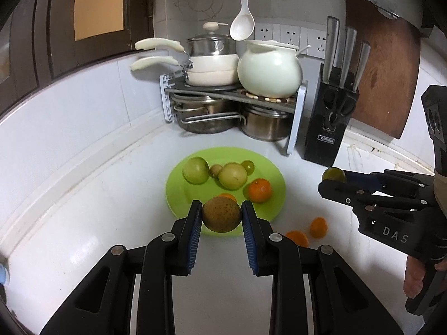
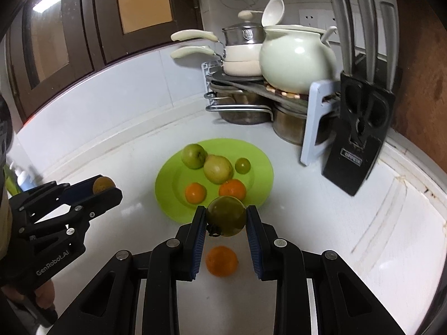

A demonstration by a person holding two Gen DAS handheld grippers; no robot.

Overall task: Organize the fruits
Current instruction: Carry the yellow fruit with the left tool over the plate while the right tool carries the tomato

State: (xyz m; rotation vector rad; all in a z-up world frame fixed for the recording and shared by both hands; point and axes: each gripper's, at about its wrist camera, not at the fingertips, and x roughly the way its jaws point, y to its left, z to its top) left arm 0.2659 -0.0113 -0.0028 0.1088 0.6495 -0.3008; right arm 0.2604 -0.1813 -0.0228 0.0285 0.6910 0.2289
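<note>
- Countertop [image 1: 83, 195], white, running from the left wall to the far corner.
- Left gripper [image 1: 221, 217] clenched on a brown speckled fruit [image 1: 221, 215], held off the counter over the near rim of the green plate [image 1: 173, 187]; seen from the right wrist camera at the left edge [image 2: 104, 185], same brown fruit [image 2: 102, 184] between its tips.
- On the plate: green apple [image 1: 196, 170] far left, small tan fruit [image 1: 215, 170] just beside it, pale yellow-green pear [image 1: 232, 176] in the middle, small green fruit [image 1: 248, 166] behind, tangerine [image 1: 259, 190] to the right, another orange fruit [image 1: 227, 196] partly hidden behind the held one.
- Pot rack [image 1: 232, 95] in the far corner, pans and a white ceramic pot [image 1: 269, 67] on top, steel pots below.
- Two loose tangerines on the counter, near right of the plate: one [image 1: 297, 238], the other [image 1: 318, 227].
- Knife block [image 1: 329, 122] farther right, wooden board [image 1: 382, 64] leaning behind.
- Right gripper [image 2: 226, 217] grasping a dark green round fruit [image 2: 226, 215], raised above the counter near the plate's near rim [image 2: 167, 212], with a tangerine [image 2: 222, 261] lying below.
</note>
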